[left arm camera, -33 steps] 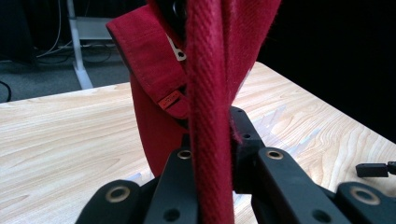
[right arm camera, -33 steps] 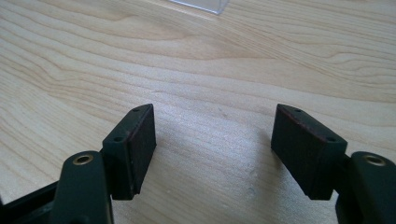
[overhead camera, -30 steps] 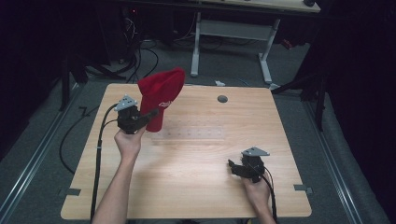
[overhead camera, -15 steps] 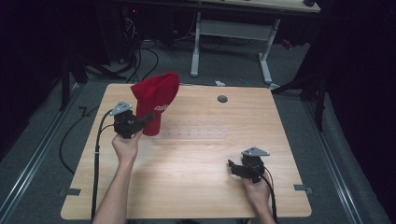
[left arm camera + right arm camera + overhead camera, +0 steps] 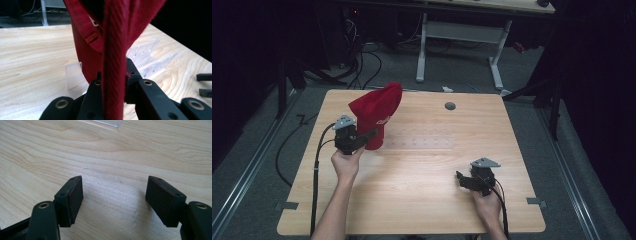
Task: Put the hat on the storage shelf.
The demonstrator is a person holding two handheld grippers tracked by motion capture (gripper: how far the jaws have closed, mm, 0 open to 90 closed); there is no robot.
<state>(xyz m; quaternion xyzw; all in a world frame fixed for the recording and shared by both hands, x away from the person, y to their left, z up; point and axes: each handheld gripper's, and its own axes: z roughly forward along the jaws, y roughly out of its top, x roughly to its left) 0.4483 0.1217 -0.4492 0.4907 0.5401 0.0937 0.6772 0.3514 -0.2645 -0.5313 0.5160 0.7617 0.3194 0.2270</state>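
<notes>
- Pale wood made up the table (image 5: 422,200), the widest thing in the high view, its grain running under both grippers
- A red cap (image 5: 377,112) stood up over the table's far left part, its lower edge at the boards beside a clear plastic stand (image 5: 73,77)
- The left gripper (image 5: 369,135) sat just in front of the cap, its jaws pinched tight on a fold of the red cloth (image 5: 113,75)
- The right gripper (image 5: 460,179) rested low over the near right part, well apart from the cap, jaws spread wide with only bare wood between the pads (image 5: 75,195)
</notes>
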